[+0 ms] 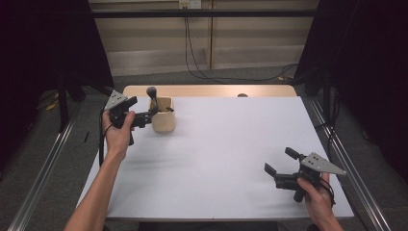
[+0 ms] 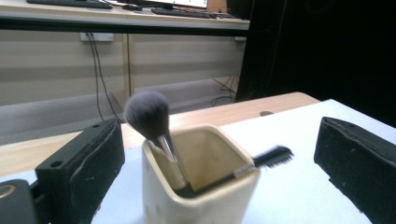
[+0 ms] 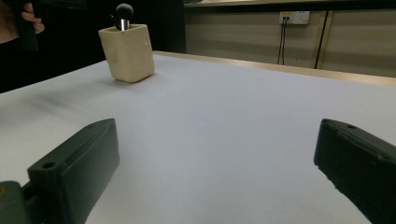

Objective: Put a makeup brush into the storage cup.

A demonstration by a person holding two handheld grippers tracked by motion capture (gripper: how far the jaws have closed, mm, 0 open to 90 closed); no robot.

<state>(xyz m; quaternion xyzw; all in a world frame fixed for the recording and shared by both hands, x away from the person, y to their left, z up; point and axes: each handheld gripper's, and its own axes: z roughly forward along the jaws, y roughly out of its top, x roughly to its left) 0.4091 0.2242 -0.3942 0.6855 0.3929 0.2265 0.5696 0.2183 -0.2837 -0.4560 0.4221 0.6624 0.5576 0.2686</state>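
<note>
a cream square ceramic holder (image 1: 163,115) is seen at about ten o'clock on the white table top (image 1: 226,149), near its far left corner. in it a powder brush with a dark rounded head (image 2: 146,111) is stood upright on a silver ferrule, and a thin black-tipped brush (image 2: 272,156) is leaned over the rim toward three o'clock in the left gripper view; the lower handles of both are hidden inside the holder, and the powder brush head is blurred. the left gripper (image 1: 149,114) is held at the holder's nine o'clock side, its jaws spread wide, with the holder lying between them in its own view and touched by neither; its tips are hard to separate from the holder in the high view. the right gripper (image 1: 280,161) is held at about four o'clock on the table, well apart from the holder, its jaws likewise spread with nothing between them. in the right gripper view the holder (image 3: 127,52) is seen far off at eleven o'clock, and a hand (image 3: 29,19) is cut off by the frame edge.
</note>
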